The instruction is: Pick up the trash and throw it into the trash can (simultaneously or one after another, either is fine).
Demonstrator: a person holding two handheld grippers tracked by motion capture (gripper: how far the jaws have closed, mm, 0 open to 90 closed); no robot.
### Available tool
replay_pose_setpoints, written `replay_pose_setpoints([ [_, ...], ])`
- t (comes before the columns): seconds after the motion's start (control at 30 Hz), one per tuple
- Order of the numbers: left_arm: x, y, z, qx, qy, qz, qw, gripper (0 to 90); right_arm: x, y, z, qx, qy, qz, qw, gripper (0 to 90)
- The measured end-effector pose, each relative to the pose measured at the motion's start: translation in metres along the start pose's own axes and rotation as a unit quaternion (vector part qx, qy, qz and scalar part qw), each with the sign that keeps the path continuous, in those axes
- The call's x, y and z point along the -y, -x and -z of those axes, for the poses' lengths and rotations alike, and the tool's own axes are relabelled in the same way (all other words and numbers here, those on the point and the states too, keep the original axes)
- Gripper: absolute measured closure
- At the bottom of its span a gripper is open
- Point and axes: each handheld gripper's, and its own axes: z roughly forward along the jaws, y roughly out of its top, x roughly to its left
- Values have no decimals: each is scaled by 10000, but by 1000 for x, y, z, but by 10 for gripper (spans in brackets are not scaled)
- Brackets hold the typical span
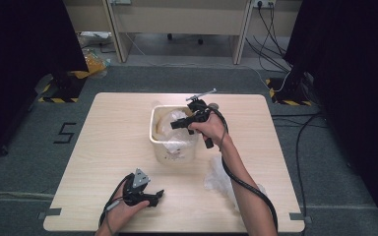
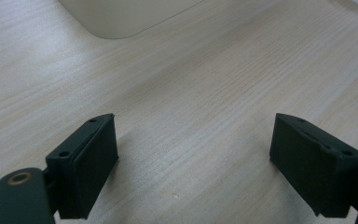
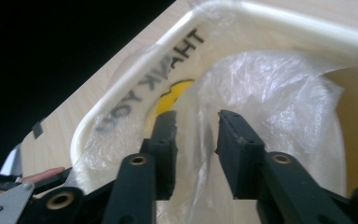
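Over the cream bin (image 1: 173, 147), the right tool (image 3: 196, 126) hangs with jaws partly apart, clear plastic bag (image 3: 261, 88) film between them, unpinched. Nearer the person, the left tool (image 1: 155, 196) rests wide open on the surface (image 1: 108, 132), bin beyond its tips.

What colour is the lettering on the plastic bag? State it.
Black lettering on the clear plastic bag, best in the right gripper view.

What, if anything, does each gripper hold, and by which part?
Neither holds anything: the right gripper stands open around the plastic bag in the bin; the left gripper is open over the table.
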Motion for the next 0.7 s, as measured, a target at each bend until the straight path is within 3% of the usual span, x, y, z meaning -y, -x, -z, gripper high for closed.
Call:
replay_pose_setpoints([
  [0.2,0,0,0,0,0,0,10000,142,-1,-4,23,276,220,171,9992,559],
  [0.7,0,0,0,-6,9,1,10000,142,21,-11,68,274,597,247,9975,477],
])
